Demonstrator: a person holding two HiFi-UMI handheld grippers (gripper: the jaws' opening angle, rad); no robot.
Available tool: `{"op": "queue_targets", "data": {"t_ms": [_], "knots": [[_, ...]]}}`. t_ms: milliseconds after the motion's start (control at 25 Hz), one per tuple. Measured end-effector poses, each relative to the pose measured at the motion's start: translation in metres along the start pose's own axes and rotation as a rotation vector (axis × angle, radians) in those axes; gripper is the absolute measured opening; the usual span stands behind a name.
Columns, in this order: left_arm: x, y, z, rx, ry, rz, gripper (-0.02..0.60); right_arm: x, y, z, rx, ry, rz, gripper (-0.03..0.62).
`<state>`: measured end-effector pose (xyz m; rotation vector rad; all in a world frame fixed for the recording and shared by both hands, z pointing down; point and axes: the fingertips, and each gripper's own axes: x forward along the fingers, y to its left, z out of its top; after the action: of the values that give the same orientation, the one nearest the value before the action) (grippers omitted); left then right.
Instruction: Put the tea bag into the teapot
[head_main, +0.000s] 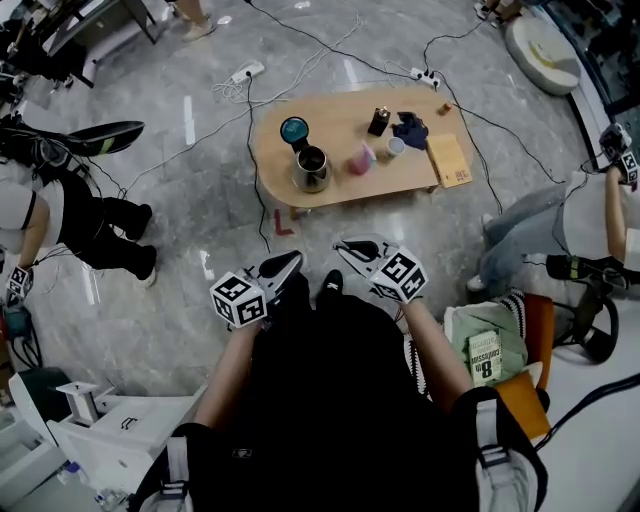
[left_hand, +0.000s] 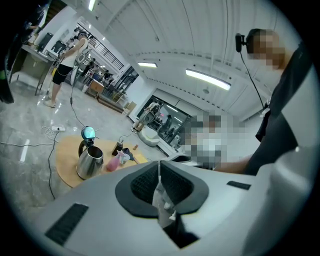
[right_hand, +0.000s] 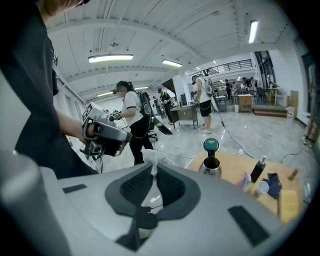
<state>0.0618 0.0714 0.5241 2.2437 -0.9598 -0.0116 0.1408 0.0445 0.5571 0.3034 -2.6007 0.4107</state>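
The tea bag (right_hand: 150, 161), as far as I can judge, is the white crumpled tuft standing up from the tips of the right claw (right_hand: 152, 172), whose jaws are drawn nearly together and pinch it. It is carried in the air low in the head view, close to the person's body and not over the bench (head_main: 340, 115).

The left claw (left_hand: 160, 167) is closed as well, on a pale scrap (left_hand: 163, 202) that I cannot identify; it may be wrapping.

The teapot (head_main: 311, 167), a steel pot, stands upright near the left end of the bench, its teal lid (head_main: 294, 130) tipped up and its mouth open. It lies well apart from both claws, towards the top of the head view. Seen from the right claw it sits to the right of the jaw tips; seen from the left claw, off to the left. Both are about equally far from it, so the coming move looks like a long reach forward with the right claw to bring the bag above the open mouth
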Motion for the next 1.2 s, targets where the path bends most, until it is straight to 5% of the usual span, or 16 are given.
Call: {"op": "queue_targets", "data": {"t_ms": [360,680,1200], "knots": [[0.0,0.053,0.023,-0.038,0.052,-0.087,0.023,0.045,-0.024,0.023,0.046,0.028,-0.078,0.031],[-0.001,0.111,0.071,0.01,0.101,-0.165,0.023,0.097,-0.047,0.053,0.052,0.041,-0.147,0.031],[-0.004,0.159,0.093,0.006,0.155,-0.18,0.023,0.135,-0.084,0.049,0.059,0.11,-0.242,0.032]]}}
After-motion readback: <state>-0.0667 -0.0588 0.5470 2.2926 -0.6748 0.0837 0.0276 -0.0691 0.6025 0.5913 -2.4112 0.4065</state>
